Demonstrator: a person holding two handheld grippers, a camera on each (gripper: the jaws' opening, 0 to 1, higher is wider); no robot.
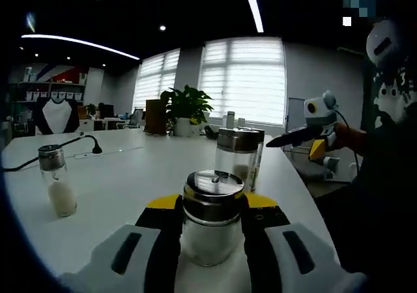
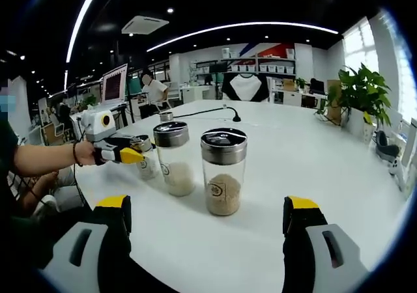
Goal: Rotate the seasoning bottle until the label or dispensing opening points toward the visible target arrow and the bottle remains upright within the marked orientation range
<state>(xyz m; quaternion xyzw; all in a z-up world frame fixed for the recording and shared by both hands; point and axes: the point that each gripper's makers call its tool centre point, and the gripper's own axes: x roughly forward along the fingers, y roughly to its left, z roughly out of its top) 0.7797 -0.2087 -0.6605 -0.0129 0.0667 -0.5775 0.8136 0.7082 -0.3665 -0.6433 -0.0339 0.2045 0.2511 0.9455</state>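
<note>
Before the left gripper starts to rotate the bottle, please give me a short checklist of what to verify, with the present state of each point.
1. Seasoning bottle sits between the left gripper jaws: ok.
2. Jaws clamped firmly on the glass: cannot tell.
3. Bottle upright on the white table: ok.
4. Target arrow or orientation marks located: not ok, none seen on the table.
5. Label or opening direction known: cannot tell.
6. Right gripper open and off the two nearby jars: ok. The jar of brown seasoning and the jar of white grains stand apart from it.
</note>
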